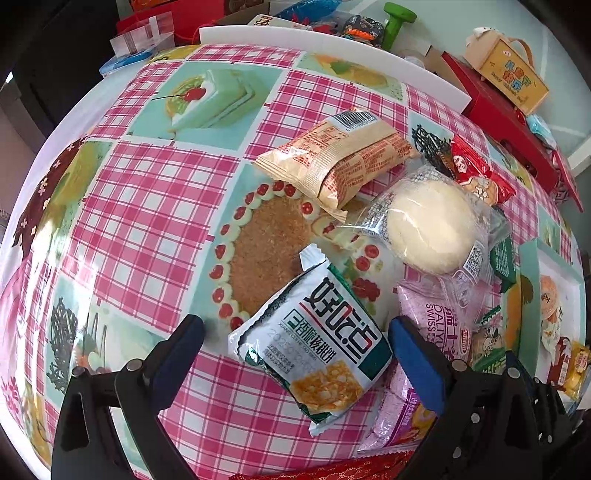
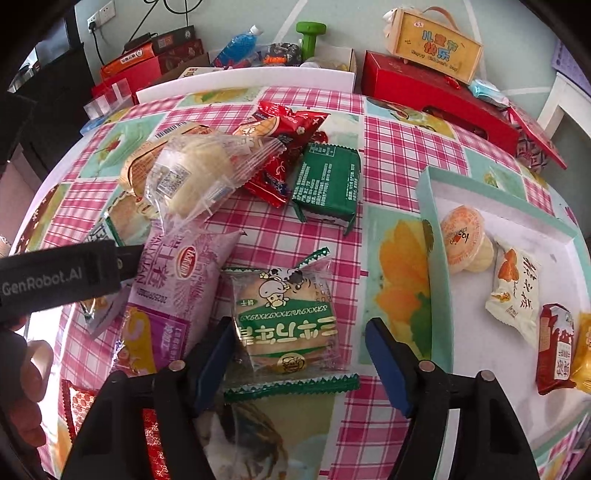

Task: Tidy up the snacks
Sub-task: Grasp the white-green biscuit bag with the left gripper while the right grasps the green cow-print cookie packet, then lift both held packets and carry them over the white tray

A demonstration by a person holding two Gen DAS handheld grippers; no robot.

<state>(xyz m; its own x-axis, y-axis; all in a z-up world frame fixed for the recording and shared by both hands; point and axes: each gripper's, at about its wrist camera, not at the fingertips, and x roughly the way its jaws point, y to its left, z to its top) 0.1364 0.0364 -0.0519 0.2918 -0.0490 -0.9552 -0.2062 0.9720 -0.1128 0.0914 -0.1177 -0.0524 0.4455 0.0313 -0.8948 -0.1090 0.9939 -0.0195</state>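
A pile of wrapped snacks lies on the checked tablecloth. My left gripper [image 1: 295,343] is open, its blue pads either side of a white-and-green walnut cake packet [image 1: 314,343]. Beyond it lie a tan biscuit pack [image 1: 340,155] and a clear-wrapped round bun [image 1: 430,229]. My right gripper [image 2: 299,354] is open around a green cracker packet [image 2: 288,325]. A lilac roll bag [image 2: 177,288], a dark green pack [image 2: 327,182] and red packets [image 2: 280,136] lie further off. A teal-rimmed white box [image 2: 428,206] at the right holds several snacks.
The left gripper's body [image 2: 62,277] and the hand holding it show at the left of the right wrist view. Red gift boxes [image 2: 436,96], a yellow carry box [image 2: 432,44], a green dumbbell [image 2: 310,35] and a blue bottle [image 2: 238,46] crowd the far table edge.
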